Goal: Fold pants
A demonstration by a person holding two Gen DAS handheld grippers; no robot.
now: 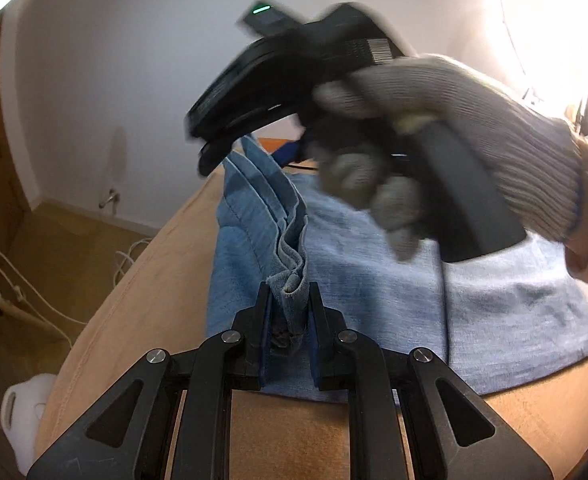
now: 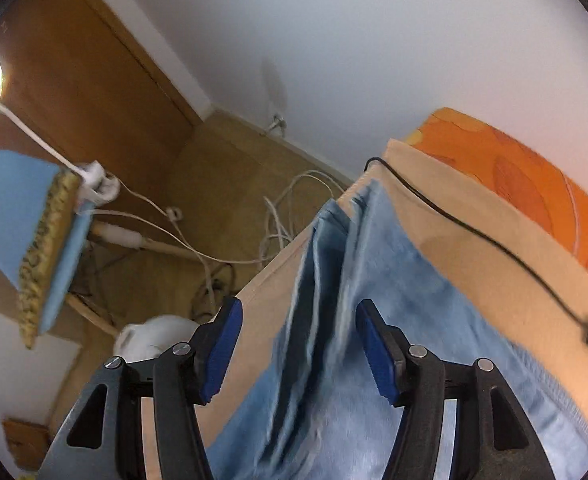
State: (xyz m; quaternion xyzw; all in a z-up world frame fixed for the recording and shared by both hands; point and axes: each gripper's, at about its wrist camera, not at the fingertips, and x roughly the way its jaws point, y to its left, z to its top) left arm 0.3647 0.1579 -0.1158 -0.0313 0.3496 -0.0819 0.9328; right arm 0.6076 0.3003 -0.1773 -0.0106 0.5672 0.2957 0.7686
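— Pinching the bunched hem edge of the pants (image 1: 289, 300) with the left gripper (image 1: 289, 312), jaws pressed onto the stacked denim layers. Lying across the tan bed cover (image 1: 141, 280), the rest of the cloth.

— Hovering with the right gripper (image 2: 298, 344), fingers (image 2: 221, 344) spread wide, astride the raised ridge of the pants (image 2: 374, 280) but gripping nothing. Showing blurred in the left view too, carried by a gloved hand (image 1: 454, 128) above the fabric.

— Risking a slip: holding several layers by a narrow edge, possibly losing the inner ones if pulling hard.

— Also risking a skewed fold: lifting one side only, dragging the cloth off line, bunching it further along that ridge.

— Closing the right jaws too early or off the ridge, likely catching the bed cover instead of denim, or only the top layer.

— Lying close to the cloth's far edge, a black cable (image 2: 494, 240) with its plug; possibly snagging it while sweeping the fabric over.

— Sitting near the bed's side, the pants; sliding toward the floor (image 2: 233, 168) if tugging that way.
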